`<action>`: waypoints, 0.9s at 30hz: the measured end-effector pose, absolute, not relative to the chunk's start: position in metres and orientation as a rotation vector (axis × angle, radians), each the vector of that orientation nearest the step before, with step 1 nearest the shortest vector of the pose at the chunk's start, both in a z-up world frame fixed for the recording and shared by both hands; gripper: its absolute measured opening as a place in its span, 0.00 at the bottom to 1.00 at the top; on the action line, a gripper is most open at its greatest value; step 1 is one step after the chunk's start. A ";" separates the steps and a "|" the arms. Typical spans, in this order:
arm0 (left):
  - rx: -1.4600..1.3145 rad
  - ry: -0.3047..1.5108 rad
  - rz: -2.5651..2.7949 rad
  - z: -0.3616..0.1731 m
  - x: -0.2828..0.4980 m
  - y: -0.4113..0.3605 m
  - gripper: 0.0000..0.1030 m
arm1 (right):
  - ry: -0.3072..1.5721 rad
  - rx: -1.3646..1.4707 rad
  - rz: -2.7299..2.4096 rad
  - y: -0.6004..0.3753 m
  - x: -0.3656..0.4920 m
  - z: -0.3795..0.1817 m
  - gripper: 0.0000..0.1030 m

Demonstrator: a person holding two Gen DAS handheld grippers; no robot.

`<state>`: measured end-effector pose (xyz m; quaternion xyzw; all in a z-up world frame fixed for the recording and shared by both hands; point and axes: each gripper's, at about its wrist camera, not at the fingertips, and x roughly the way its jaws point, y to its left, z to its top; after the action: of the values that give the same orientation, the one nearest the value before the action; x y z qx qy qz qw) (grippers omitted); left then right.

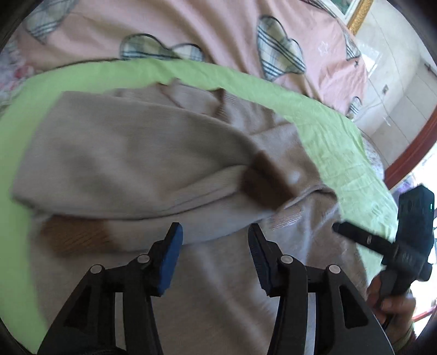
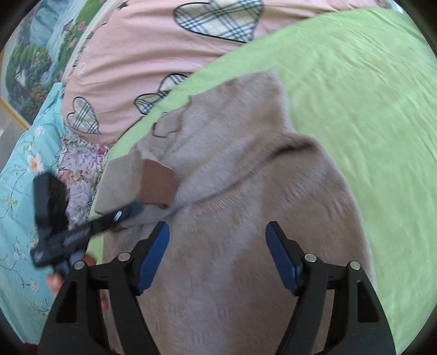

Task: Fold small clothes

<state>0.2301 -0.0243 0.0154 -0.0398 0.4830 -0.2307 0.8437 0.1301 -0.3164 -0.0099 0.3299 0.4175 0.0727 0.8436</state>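
Observation:
A beige knit sweater [image 1: 136, 153] [image 2: 232, 245] lies on a green sheet [image 1: 341, 142] [image 2: 368, 95], with a sleeve folded across its body. The sleeve ends in a brown cuff [image 1: 262, 185] [image 2: 158, 180]; a second brown cuff [image 1: 73, 237] shows at the lower left. My left gripper [image 1: 214, 232] hovers open just over the sweater, nothing between its blue pads. My right gripper [image 2: 217, 229] is open wide above the sweater's body, also empty. In the left wrist view one finger [image 1: 360, 237] of the right gripper reaches over the sweater's right edge. The left gripper's finger [image 2: 117, 215] lies near the cuff in the right wrist view.
A pink quilt with plaid hearts [image 1: 191, 21] [image 2: 136, 54] lies beyond the green sheet. Turquoise floral bedding [image 2: 21, 177] borders the left side. A gold-framed picture [image 1: 357, 13] and a pale tiled floor [image 1: 396, 95] lie past the bed's edge.

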 end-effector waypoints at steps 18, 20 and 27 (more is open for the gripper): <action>-0.114 1.025 -0.006 -0.024 0.274 0.114 0.49 | 0.904 0.667 0.142 -0.304 0.249 -0.045 0.42; -0.102 1.018 0.006 -0.025 0.281 0.106 0.48 | 0.913 0.636 0.161 -0.302 0.252 -0.041 0.18; -0.085 1.007 0.035 -0.025 0.298 0.098 0.48 | 0.702 0.695 0.250 -0.332 0.210 0.023 0.06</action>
<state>0.2984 0.0977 -0.0249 -0.0408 0.4823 0.0167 0.8749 0.2100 -0.3321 0.0230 0.3326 0.3359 0.1197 0.8731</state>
